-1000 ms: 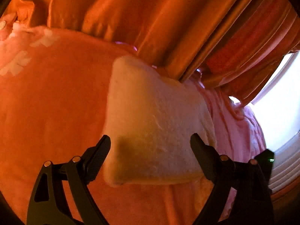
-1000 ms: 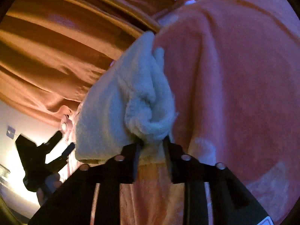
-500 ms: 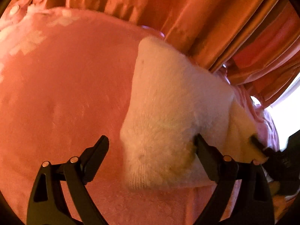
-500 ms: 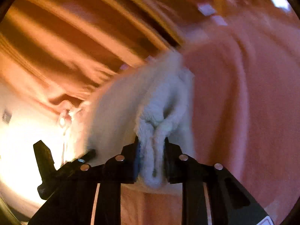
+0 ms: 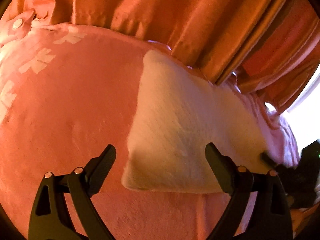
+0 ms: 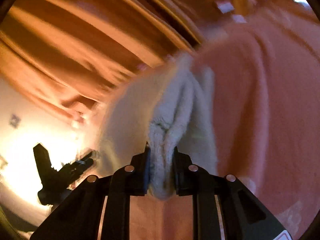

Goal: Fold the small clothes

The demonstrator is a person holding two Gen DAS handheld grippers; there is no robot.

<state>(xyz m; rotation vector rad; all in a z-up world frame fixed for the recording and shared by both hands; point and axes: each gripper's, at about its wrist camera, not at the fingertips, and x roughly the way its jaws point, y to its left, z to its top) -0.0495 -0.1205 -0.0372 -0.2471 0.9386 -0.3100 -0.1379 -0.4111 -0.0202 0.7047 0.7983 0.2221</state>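
Note:
A small white fleecy garment [image 5: 180,120] lies on the pink blanket [image 5: 70,110], its left and near edges resting flat. My left gripper [image 5: 160,150] hovers over its near edge, jaws wide open, pads not touching the fabric. At the garment's far right corner my right gripper [image 5: 290,172] holds it. In the right wrist view the right gripper [image 6: 161,152] is shut on a bunched fold of the garment [image 6: 180,104], which hangs lifted off the blanket [image 6: 260,100]. The left gripper [image 6: 60,170] shows at the lower left there.
Orange curtains [image 5: 160,10] hang right behind the blanket and close off the far side. A bright window [image 5: 306,110] glows at the right. White leaf prints [image 5: 38,62] mark the blanket's left part. A person's hand is hidden behind the grippers.
The right gripper's jaws tightened on the bunched fold and it rose, pulling that corner up. The left gripper stayed open and drifted slightly over the near edge.

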